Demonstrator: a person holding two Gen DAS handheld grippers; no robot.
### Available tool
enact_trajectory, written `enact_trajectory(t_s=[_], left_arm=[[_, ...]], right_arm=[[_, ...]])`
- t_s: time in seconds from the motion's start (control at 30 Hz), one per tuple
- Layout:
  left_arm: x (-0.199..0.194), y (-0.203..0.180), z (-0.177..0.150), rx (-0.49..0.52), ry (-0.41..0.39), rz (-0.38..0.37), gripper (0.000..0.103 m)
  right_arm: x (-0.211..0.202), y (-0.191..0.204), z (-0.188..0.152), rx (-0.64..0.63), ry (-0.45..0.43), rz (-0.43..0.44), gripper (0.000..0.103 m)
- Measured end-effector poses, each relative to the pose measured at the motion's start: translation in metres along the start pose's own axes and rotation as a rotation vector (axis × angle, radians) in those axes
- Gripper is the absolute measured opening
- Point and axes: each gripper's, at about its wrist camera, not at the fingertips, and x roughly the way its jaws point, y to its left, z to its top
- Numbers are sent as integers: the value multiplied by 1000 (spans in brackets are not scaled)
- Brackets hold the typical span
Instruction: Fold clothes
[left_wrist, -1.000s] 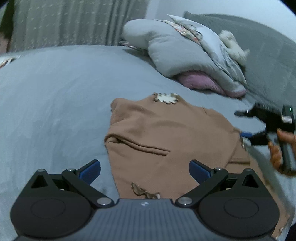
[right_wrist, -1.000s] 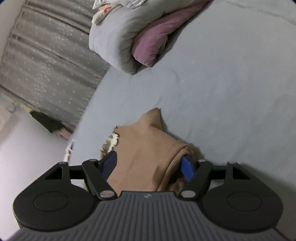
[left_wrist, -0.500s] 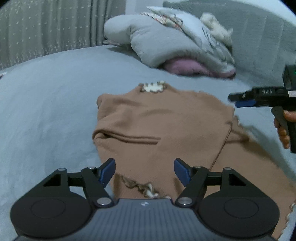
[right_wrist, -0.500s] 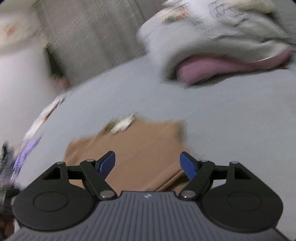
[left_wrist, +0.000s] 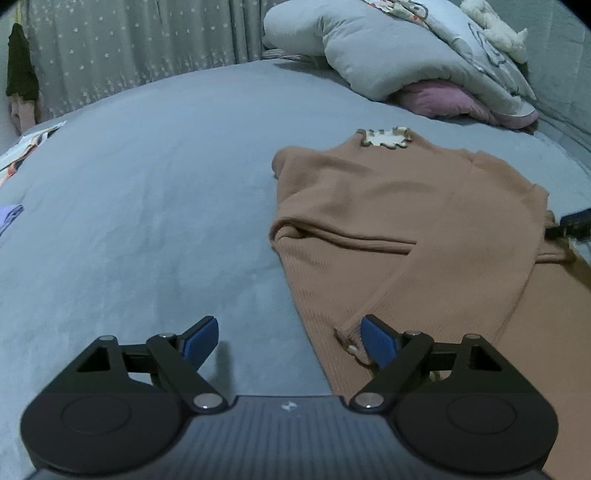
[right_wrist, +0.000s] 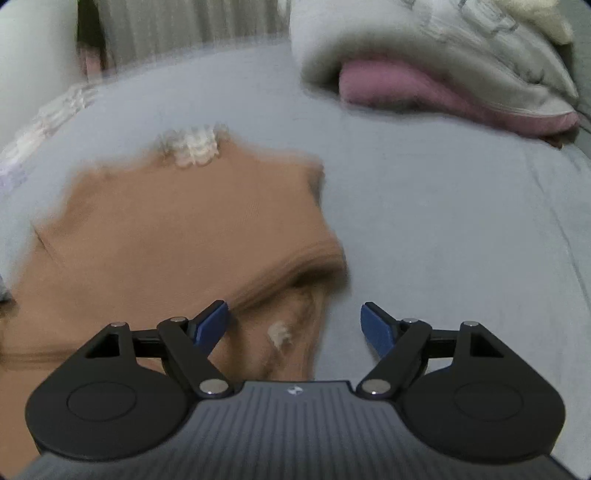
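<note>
Dim, cool, bluish indoor light, flat and with no clear source. The left wrist view is sharp; a soft shadow lies on the bed (left_wrist: 147, 229) under the gripper finger (left_wrist: 199, 338). The right wrist view is smeared by motion blur: the top (right_wrist: 177, 236) and pillows (right_wrist: 443, 66) lose their edges. Both views bulge fisheye-style, with dark corners

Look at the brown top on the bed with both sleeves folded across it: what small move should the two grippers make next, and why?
Probably lower both grippers to the hem end of the brown top and pinch it. Both sleeves already lie folded across it, the collar points away, and the left gripper and right gripper are opening, gripping nothing. The bottom-to-collar fold seems next.
</note>
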Motion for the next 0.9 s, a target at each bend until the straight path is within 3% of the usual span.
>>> enact_trajectory(t_s=[0.13, 0.23, 0.37, 0.47, 0.57, 0.63, 0.73, 0.83, 0.9], left_arm=[[-5, -7, -1, 40, -22, 10, 85], [2, -11, -5, 82, -26, 56, 88], [-8, -6, -2, 53, -55, 88, 88], [-13, 2, -3, 53, -70, 139, 88], [-28, 9, -4, 12, -127, 12, 88], [-41, 9, -3, 15, -194, -104, 88], [-42, -2, 0, 137, -222, -181, 88], [-31, -7, 0, 240, -187, -203, 88], [-25, -4, -1, 285, -169, -265, 83]], right_arm=[[-14, -10, 1, 69, -61, 30, 83], [0, -8, -7, 2, -10, -23, 83], [-21, -6, -3, 47, -103, -12, 83], [-20, 4, -14, -5, -53, -6, 83], [-25, 9, -19, -34, -61, -33, 83], [-48, -4, -20, 95, -137, 47, 83], [-55, -7, -20, 127, -150, 65, 83], [-63, 3, -21, 70, -159, 58, 83], [-64, 7, -22, 44, -151, 81, 83]])
